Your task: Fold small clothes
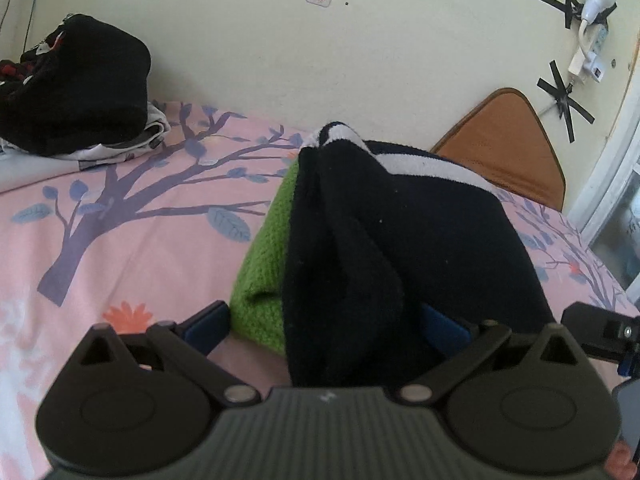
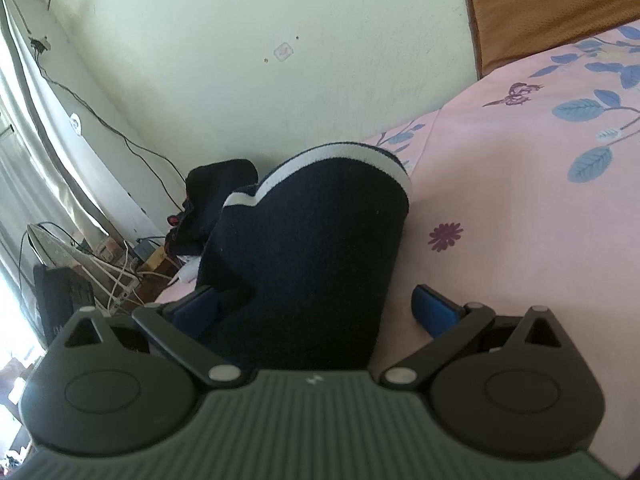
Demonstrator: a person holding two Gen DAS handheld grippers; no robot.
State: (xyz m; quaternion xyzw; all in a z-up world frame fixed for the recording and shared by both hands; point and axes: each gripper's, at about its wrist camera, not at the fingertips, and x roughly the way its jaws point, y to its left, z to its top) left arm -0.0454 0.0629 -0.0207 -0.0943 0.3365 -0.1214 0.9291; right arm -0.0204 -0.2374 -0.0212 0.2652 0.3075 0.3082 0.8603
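Note:
A dark navy knitted garment with white stripes (image 1: 400, 232) lies bunched on the pink floral bedsheet (image 1: 120, 240), on top of a green knitted garment (image 1: 268, 252). My left gripper (image 1: 326, 328) is open, its blue pads wide apart on either side of the near end of the two garments. In the right wrist view the same dark garment (image 2: 312, 248) stands up between the blue pads of my right gripper (image 2: 316, 312), which is open; the right pad (image 2: 436, 312) is clear of the cloth, the left pad (image 2: 196, 312) touches it.
A pile of black and white clothes (image 1: 76, 92) sits at the far left of the bed by the wall. A brown cushion (image 1: 508, 144) leans against the wall at the right. Cables and a power strip (image 2: 116, 276) lie on the floor beyond the bed's edge.

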